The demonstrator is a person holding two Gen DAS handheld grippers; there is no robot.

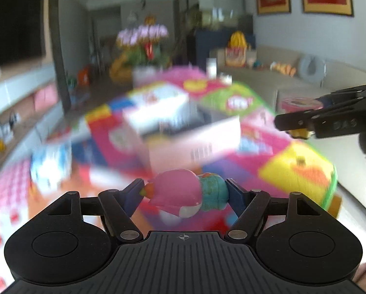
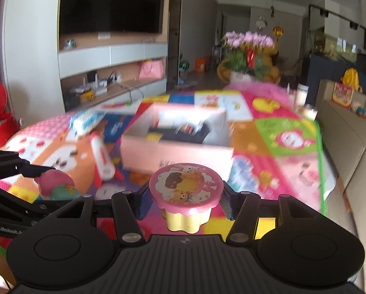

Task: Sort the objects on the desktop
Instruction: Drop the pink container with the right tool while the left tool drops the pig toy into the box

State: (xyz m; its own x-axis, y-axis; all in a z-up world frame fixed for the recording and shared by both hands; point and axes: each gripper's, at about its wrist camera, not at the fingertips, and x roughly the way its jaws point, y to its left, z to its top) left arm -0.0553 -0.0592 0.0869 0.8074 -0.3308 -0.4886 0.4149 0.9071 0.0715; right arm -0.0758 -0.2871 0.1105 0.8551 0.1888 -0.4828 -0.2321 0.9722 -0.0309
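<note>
My left gripper (image 1: 185, 191) is shut on a pink and teal toy figure (image 1: 183, 193), held lying sideways above the colourful mat. The same toy figure (image 2: 58, 186) shows at the lower left of the right wrist view, in the left gripper (image 2: 39, 183). My right gripper (image 2: 183, 201) is shut on a small yellow cup with a pink cartoon lid (image 2: 185, 191), lifted off the table. In the left wrist view that right gripper (image 1: 298, 128) reaches in from the right. Ahead of both stands an open pink box (image 2: 175, 147) with dark items inside.
A colourful patchwork mat (image 2: 280, 137) covers the table. A white and red tube (image 2: 102, 156) and a blue and white packet (image 2: 85, 120) lie left of the box. A beige sofa (image 2: 349, 152) runs along the right; a TV unit (image 2: 109, 56) stands at the left.
</note>
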